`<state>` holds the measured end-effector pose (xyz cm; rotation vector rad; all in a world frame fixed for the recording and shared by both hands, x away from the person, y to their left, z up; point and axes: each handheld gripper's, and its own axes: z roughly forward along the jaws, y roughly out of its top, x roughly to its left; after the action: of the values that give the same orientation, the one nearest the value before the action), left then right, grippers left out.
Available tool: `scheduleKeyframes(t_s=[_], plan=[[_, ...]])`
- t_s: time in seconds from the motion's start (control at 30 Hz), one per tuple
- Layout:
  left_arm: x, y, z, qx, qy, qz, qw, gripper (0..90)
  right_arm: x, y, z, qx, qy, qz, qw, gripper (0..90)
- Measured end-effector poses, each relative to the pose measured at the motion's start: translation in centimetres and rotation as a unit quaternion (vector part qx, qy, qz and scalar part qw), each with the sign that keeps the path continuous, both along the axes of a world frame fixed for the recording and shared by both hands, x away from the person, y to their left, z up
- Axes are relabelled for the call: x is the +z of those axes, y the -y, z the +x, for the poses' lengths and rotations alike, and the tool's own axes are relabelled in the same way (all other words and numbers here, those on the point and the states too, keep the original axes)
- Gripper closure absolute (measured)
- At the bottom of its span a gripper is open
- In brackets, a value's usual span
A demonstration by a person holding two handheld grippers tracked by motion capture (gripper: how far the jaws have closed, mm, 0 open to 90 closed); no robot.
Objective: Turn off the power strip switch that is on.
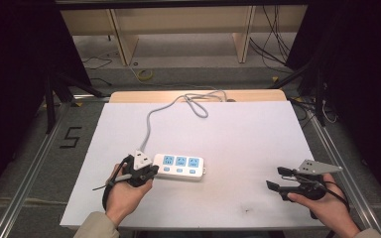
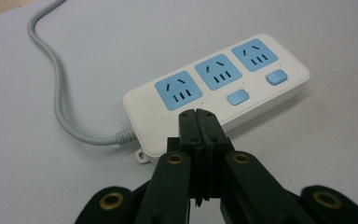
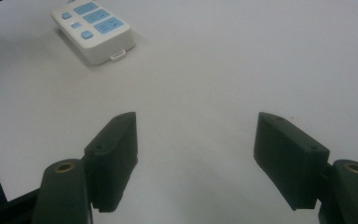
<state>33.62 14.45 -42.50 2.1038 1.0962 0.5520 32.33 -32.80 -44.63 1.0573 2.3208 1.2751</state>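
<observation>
Left gripper (image 2: 198, 116) pinched fully together, empty, tips at the cord end of the power strip (image 2: 214, 88). Right gripper (image 3: 196, 154) spread wide, empty, well apart from that strip. Strip: smooth white plastic, 3 blue sockets, grey cord (image 1: 151, 121), on white table (image 1: 248, 134).

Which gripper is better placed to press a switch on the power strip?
Probably the left gripper: its shut jaws hover at the power strip's cable end. The right gripper, open, sits far off.
</observation>
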Motion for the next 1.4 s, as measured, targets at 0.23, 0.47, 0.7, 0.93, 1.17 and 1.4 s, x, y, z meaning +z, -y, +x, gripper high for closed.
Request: scheduleKeyframes(t_s=[0.23,0.47,0.7,0.93,1.17,1.4], plan=[[0.1,0.5,0.3,-0.004,-0.002,0.002,1.0,90.0,0.0,0.0,0.0,0.001,-0.002,0.0,1.0,30.8],[0.0,1.4,0.9,-0.01,-0.007,0.003,0.9999,90.0,0.0,0.0,0.0,0.0,-0.002,-0.001,1.0,30.8],[0.0,1.8,1.2,-0.012,-0.009,0.005,0.9999,90.0,0.0,0.0,0.0,0.001,-0.001,-0.001,1.0,30.9],[-0.1,2.0,1.5,-0.011,-0.014,0.007,0.9998,90.0,0.0,0.0,0.0,0.001,-0.001,-0.001,1.0,30.9],[-0.2,2.5,1.9,-0.015,-0.02,0.009,0.9996,90.0,0.0,0.0,0.0,-0.001,-0.002,0.0,1.0,30.8],[-0.3,2.9,2.3,-0.017,-0.024,0.011,0.9995,90.0,0.0,0.0,0.0,0.0,-0.003,0.0,1.0,30.9]])
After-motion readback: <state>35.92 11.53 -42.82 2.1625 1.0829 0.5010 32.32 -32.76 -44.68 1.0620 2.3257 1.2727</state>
